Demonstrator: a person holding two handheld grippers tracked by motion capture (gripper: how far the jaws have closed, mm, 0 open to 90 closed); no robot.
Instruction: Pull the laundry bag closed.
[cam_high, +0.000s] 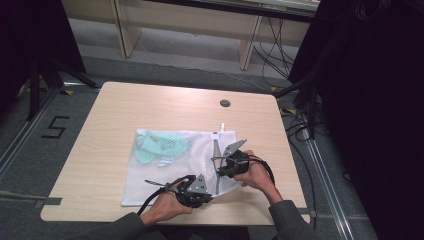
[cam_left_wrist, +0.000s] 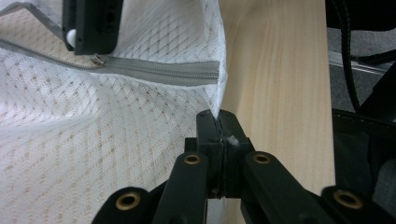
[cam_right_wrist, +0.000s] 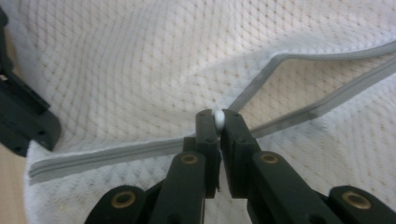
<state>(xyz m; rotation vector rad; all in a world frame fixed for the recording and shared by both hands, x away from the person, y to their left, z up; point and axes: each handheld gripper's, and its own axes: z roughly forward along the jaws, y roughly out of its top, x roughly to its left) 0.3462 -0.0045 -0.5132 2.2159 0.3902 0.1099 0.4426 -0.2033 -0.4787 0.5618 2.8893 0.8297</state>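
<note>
A white mesh laundry bag (cam_high: 165, 167) lies flat on the near half of the light wooden table (cam_high: 150, 105), with pale green cloth (cam_high: 159, 145) showing through the mesh at its far left part. The left gripper (cam_high: 200, 192) sits at the bag's near right corner, close to the table's near edge, and in the left gripper view (cam_left_wrist: 218, 122) its black jaws are pressed together on the edge of the mesh right at the closed end of the grey zipper (cam_left_wrist: 159, 70). The right gripper (cam_high: 220, 165) is a little farther and to the right, over the bag's right side; in the right gripper view (cam_right_wrist: 218, 120) its jaws are clamped on the small white zipper pull (cam_right_wrist: 218, 118). From that pull the zipper runs closed toward the left gripper, while on the other side its two grey tapes (cam_right_wrist: 322, 79) spread apart, so the bag's mouth stands partly open there. Both of the person's hands come in from the near edge, in grey sleeves (cam_high: 287, 220). A small round grommet (cam_high: 225, 103) sits in the table near its far right edge.
</note>
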